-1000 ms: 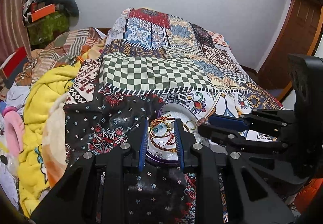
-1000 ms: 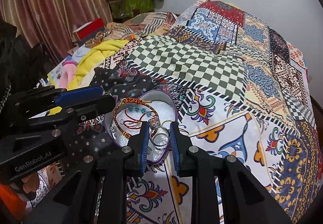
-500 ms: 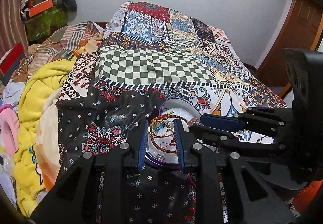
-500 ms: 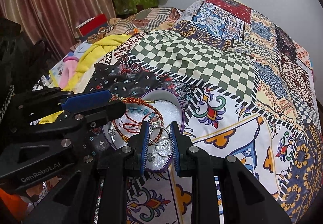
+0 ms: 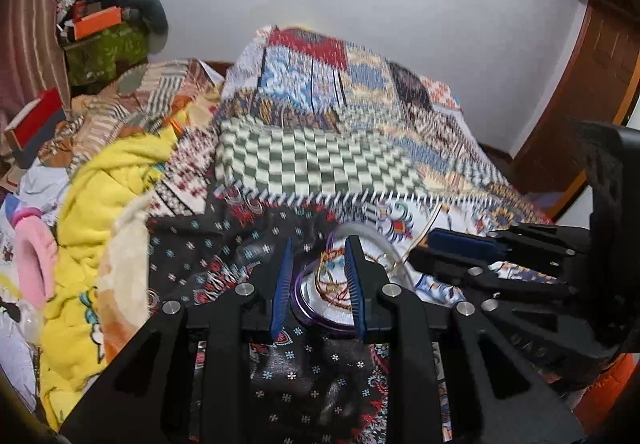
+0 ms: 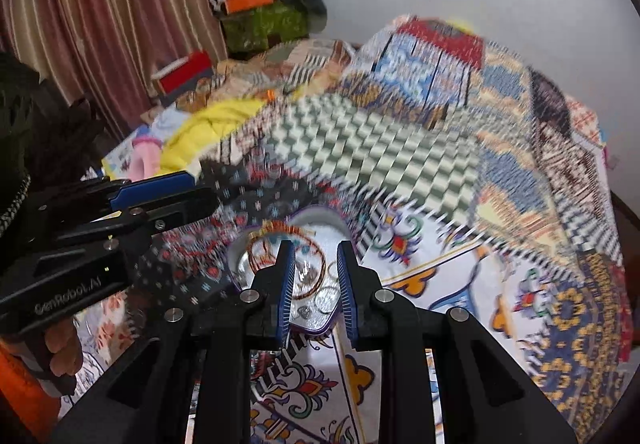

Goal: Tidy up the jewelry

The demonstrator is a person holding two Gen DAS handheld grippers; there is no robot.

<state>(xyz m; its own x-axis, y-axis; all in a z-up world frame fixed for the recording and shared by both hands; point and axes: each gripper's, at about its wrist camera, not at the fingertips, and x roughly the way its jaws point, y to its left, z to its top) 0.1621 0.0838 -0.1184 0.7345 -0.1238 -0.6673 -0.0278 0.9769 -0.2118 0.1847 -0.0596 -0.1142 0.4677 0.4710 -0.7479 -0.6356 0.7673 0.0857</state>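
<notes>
Patchwork bedspread (image 6: 400, 155) blurred, mid-motion. Heart-shaped tin (image 6: 320, 217) low centre in the right wrist view, heaped with bangles (image 6: 308, 284) and rings. Right gripper (image 6: 314, 284) just over the tangle, jaws spread, nothing pinched. Left gripper (image 5: 320, 280) poised at the tin's near rim, jaws spread too. Best now: steady both, single out one loop, close gently, lift slowly to avoid dragging neighbours.

A bed (image 6: 460, 171) under a patchwork cover bore a purple-rimmed heart-shaped box (image 6: 320, 217) of bangles (image 6: 308, 280). A yellow blanket (image 5: 104, 179) lay along its left side.
</notes>
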